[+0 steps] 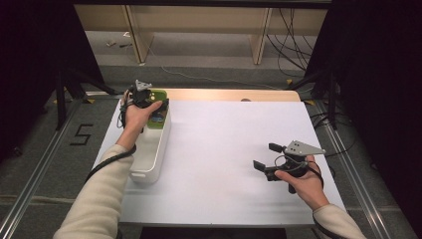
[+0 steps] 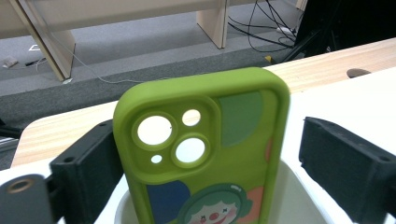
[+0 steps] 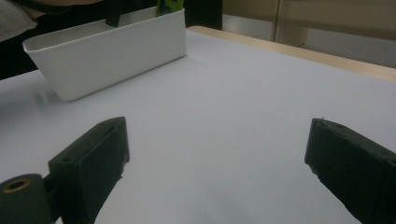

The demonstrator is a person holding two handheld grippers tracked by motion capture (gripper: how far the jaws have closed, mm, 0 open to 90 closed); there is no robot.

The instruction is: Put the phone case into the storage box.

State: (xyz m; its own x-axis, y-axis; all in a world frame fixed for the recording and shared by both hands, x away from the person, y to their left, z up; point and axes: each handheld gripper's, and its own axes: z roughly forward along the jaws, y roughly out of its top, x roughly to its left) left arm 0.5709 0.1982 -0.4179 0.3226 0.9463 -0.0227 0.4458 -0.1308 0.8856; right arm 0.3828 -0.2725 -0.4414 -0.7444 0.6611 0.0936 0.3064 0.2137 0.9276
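Observation:
A green phone case with a cartoon clown face stands upright in the far end of a white bin. My left gripper is over that end of the bin, and its jaws flank the case. The left jaw sits against the case's edge, while a gap shows between the case and the right jaw, so the left gripper is open. My right gripper rests low over the white table top at the right, open with nothing between its jaws. In the right gripper view the bin stands far left with the case's green top behind it.
The white table sheet lies between the bin and my right hand. A wooden strip with a small hole runs along the far edge. Cables and shelf legs are on the floor beyond.

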